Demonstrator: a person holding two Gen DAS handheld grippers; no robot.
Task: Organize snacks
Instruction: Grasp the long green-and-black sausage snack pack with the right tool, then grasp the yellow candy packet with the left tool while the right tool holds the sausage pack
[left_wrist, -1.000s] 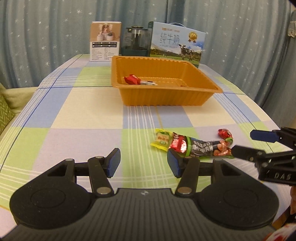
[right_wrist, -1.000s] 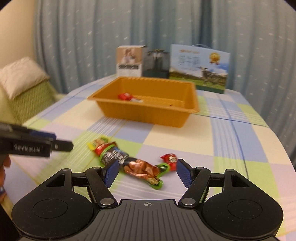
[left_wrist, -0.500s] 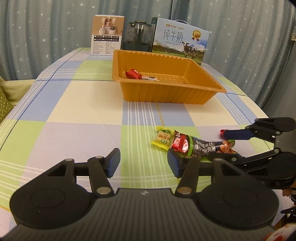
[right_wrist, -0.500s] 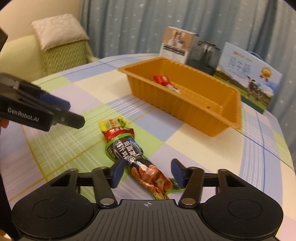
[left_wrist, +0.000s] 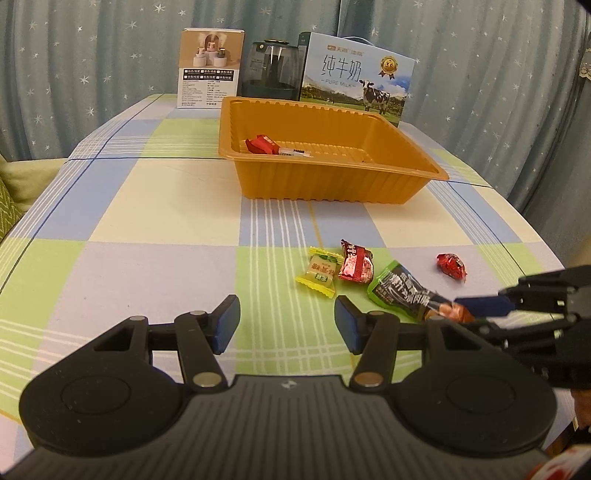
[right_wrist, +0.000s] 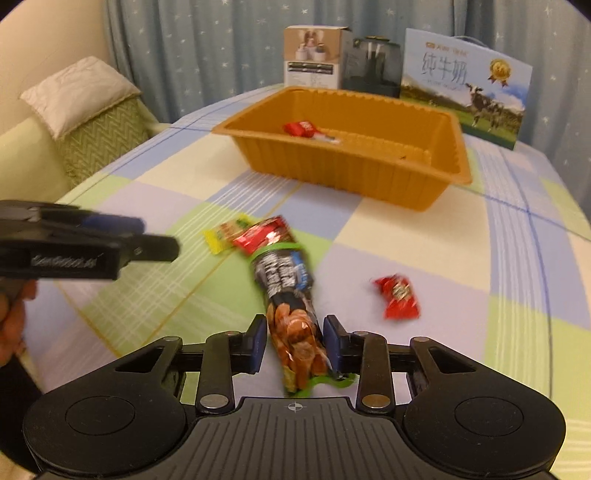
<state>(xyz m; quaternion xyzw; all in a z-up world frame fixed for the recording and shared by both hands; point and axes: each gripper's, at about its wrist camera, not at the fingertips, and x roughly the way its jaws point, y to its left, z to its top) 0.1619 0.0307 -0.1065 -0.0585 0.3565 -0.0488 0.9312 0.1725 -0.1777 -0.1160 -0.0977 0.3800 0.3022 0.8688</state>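
A long green-and-black snack pack (right_wrist: 284, 273) lies on the checked cloth, its orange end between my right gripper's (right_wrist: 294, 343) jaws, which are closing with both pads against it. In the left wrist view that gripper (left_wrist: 476, 314) comes in from the right onto the pack (left_wrist: 399, 291). Beside the pack lie a yellow candy (left_wrist: 319, 271) and a red foil wrapper (left_wrist: 354, 262); a red candy (left_wrist: 450, 265) sits apart to the right. My left gripper (left_wrist: 286, 325) stands open and holds nothing, just short of the yellow candy. The orange tray (left_wrist: 325, 184) holds a red snack (left_wrist: 262, 144).
Behind the tray stand a white box (left_wrist: 208, 70), a dark kettle (left_wrist: 269, 70) and a milk carton box (left_wrist: 354, 77), with curtains behind them. A sofa with a cushion (right_wrist: 77, 96) is off the table's left side. A hand (right_wrist: 11, 325) holds the left gripper.
My right gripper has closed in around the orange end of the long pack. The pack has shifted right, away from the red foil wrapper. The left gripper has stayed put.
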